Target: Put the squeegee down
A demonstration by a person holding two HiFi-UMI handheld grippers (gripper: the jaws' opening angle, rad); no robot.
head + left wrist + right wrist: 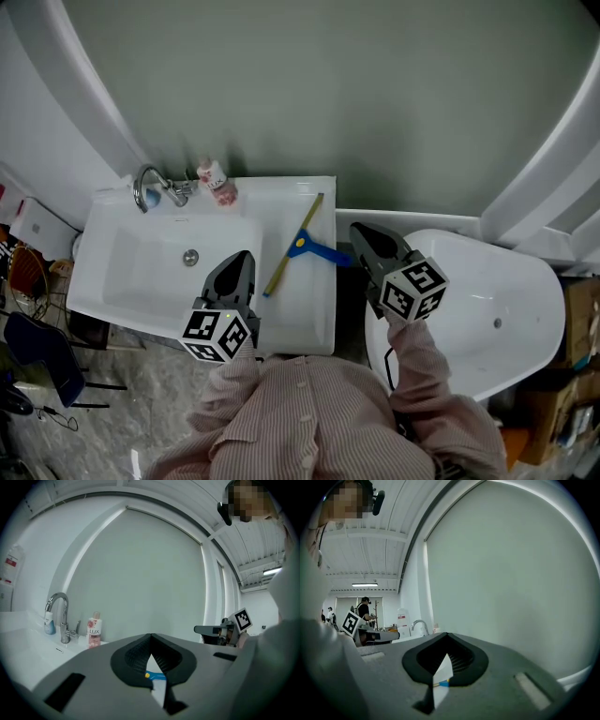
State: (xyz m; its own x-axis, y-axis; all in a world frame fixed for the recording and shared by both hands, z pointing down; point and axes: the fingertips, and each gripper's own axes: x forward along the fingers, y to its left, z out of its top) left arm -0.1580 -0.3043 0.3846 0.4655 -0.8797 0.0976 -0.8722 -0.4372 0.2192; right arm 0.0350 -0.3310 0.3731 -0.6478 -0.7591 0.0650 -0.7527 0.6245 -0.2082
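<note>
The squeegee, a long yellow blade bar on a blue handle, lies flat on the white ledge to the right of the sink bowl. Its handle end points toward my right gripper, which hovers just beside it with jaws shut and nothing between them. My left gripper is over the front right of the bowl, left of the blade, also shut and empty. Through the gap under the closed jaws, a bit of the blue handle shows in the left gripper view and a sliver of the squeegee in the right gripper view.
A chrome tap and a pink soap bottle stand at the back of the sink. A white oval tub sits to the right, behind the right arm. A dark chair and cardboard boxes flank the floor.
</note>
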